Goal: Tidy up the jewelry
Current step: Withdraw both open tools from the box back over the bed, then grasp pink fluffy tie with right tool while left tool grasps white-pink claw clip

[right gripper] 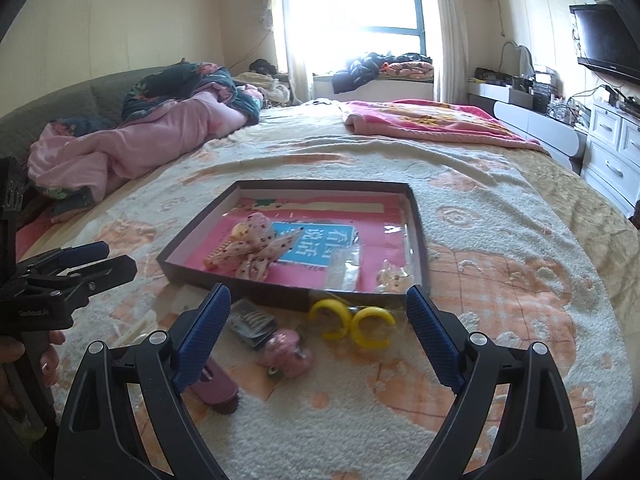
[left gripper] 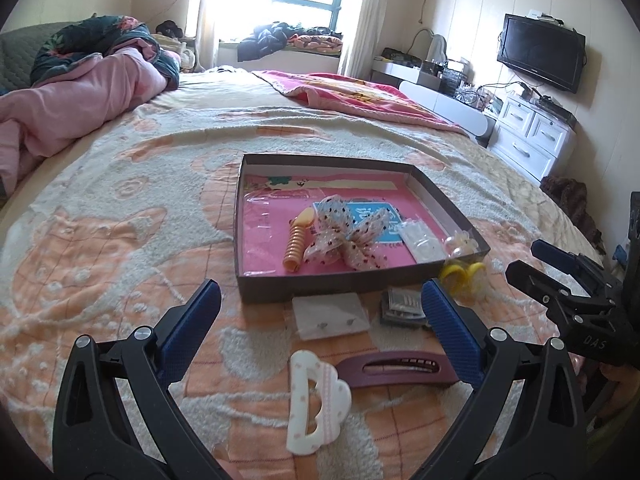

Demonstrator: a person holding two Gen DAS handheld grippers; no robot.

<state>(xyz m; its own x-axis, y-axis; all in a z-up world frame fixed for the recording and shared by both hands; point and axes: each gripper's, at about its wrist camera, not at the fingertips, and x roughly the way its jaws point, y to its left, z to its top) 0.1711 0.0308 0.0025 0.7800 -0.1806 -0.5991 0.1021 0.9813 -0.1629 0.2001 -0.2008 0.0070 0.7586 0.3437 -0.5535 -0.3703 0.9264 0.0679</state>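
Observation:
A shallow brown box with a pink floor lies on the bed and holds a dotted bow, an orange spiral clip, a clear packet and a pearl piece. In front of it lie an earring card, a dark comb packet, a white cloud claw clip, a mauve clip and yellow hoop earrings. A pink hair piece lies near them. My left gripper is open over the card. My right gripper is open over the hoops. The box also shows in the right wrist view.
The bed is covered with a cream and orange towel blanket. A pink quilt is heaped at the far left and a pink blanket lies at the far right. White drawers and a TV stand beyond the bed's right edge.

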